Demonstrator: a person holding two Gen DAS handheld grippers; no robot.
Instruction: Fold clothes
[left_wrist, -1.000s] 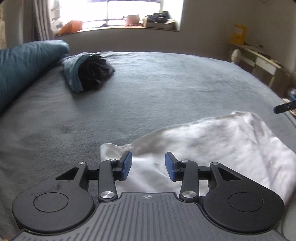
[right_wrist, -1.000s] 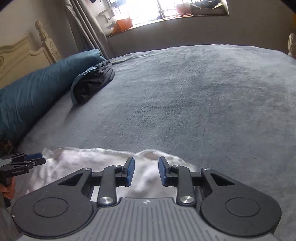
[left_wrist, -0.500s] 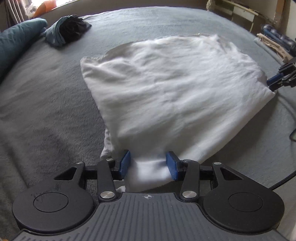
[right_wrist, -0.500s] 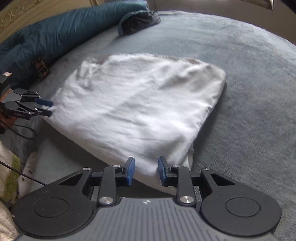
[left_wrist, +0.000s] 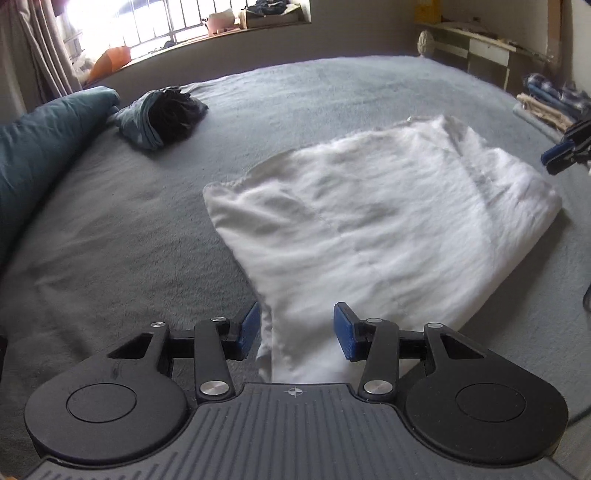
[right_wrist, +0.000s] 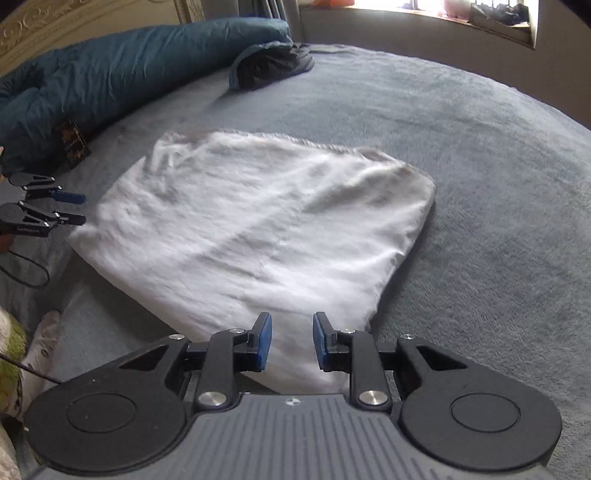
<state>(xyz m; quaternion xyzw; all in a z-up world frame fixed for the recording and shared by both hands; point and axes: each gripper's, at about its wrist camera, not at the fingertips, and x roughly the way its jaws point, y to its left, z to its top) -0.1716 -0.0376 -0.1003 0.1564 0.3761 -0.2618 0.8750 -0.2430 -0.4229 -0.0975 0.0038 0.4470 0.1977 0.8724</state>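
The white garment (left_wrist: 373, 236) is lying spread across the grey bedcover (left_wrist: 332, 103), near the edge closest to us, its far end flat and its two near corners lifted into our tools. We are holding one corner in the left gripper (left_wrist: 295, 328): the cloth is running up between its blue pads, which are standing about half apart, and we cannot tell whether they are truly pinching it or just cradling it. We are holding the other corner in the right gripper (right_wrist: 291, 341), whose pads are sitting narrower and closer to the bunched fabric, though a firm pinch is not plain there either. Keeping both corners up and apart is, we judge, stretching the near hem straight so the cloth can be folded evenly. Further out, a dark bundle of clothes (left_wrist: 162, 118) is lying well apart from the garment beside a teal duvet (right_wrist: 122, 70), leaving us room to work
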